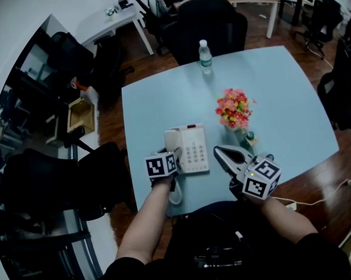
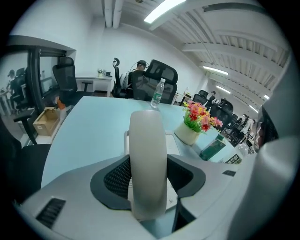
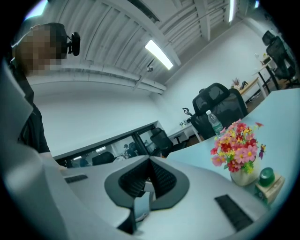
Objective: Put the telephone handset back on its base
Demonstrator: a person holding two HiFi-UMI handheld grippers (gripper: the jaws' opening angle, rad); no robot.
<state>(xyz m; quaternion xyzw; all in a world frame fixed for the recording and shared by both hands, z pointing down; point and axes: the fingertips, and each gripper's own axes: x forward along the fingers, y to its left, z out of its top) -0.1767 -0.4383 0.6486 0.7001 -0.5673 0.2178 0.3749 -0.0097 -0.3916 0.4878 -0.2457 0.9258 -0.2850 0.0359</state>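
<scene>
Head view looks down on a pale blue table [image 1: 156,102] with a cream telephone base [image 1: 193,150] near the middle of its near edge. The base has a grid of keys and a small red strip at its far end. The telephone handset [image 1: 171,140], the same cream colour, smooth and rounded, lies lengthwise over the left side of the base. Whether it is fully seated there I cannot tell. A coiled cord [image 1: 176,194] drops from it toward the near edge.

Only this view shows both tools at once. The left gripper [image 1: 166,157] is at the handset's near end, and the right gripper [image 1: 219,153] hovers just right of the base, apart from it.

Left gripper view adds the grip itself. Both ribbed pads [image 2: 117,176] press the handset's sides, with the jaws set wide around it, and the base shows beneath and beyond. The keys and cord are out of sight here.

Right gripper view does not show the telephone. Its jaws meet at the tips with nothing held. Beyond them, toward the table's right side, stand a pot of pink and yellow flowers [image 3: 236,152] and a green-capped bottle [image 3: 266,177]. A water bottle [image 3: 215,123] stands at the far edge.
</scene>
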